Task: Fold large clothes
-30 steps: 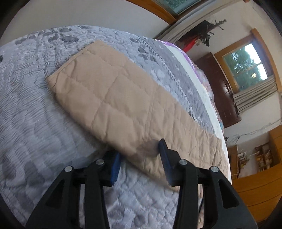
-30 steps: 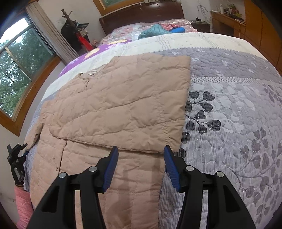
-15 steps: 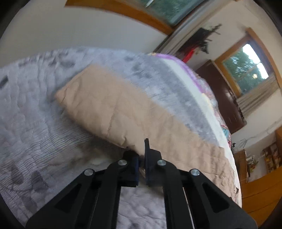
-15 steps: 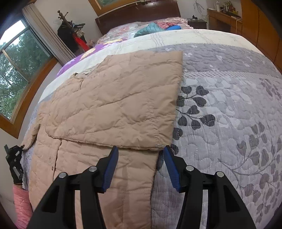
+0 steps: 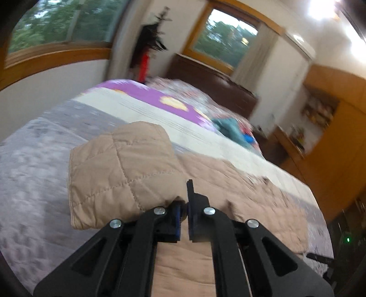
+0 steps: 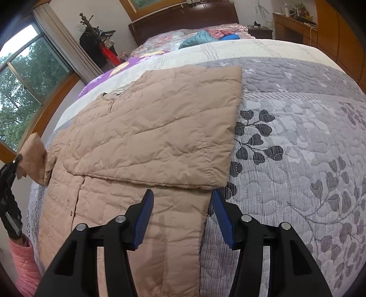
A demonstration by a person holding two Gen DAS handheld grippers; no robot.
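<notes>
A tan quilted jacket (image 6: pixel 160 128) lies flat on the bed, one sleeve folded across its body. In the left wrist view my left gripper (image 5: pixel 184 208) is shut on the other sleeve (image 5: pixel 123 169), which hangs lifted off the quilt in a puffy bend, with the jacket's body (image 5: pixel 240 194) beyond. The right wrist view shows that raised sleeve (image 6: pixel 34 160) at the far left, held by the left gripper (image 6: pixel 9 169). My right gripper (image 6: pixel 181 201) stands open just above the jacket's right side, below the folded sleeve's edge, with nothing pinched.
The grey leaf-patterned quilt (image 6: pixel 297 137) covers the bed. A teal and red clothes pile (image 6: pixel 201 37) lies near the dark headboard (image 6: pixel 183 20). A coat stand (image 6: pixel 98 41) and windows are at left, wooden cabinets (image 6: pixel 297 27) at right. A pink sleeve (image 6: pixel 22 262) shows bottom left.
The left gripper closed on the sleeve's edge, then lifted it off the quilt and swung it toward the jacket's body while rolling. The right gripper stayed put and open.
</notes>
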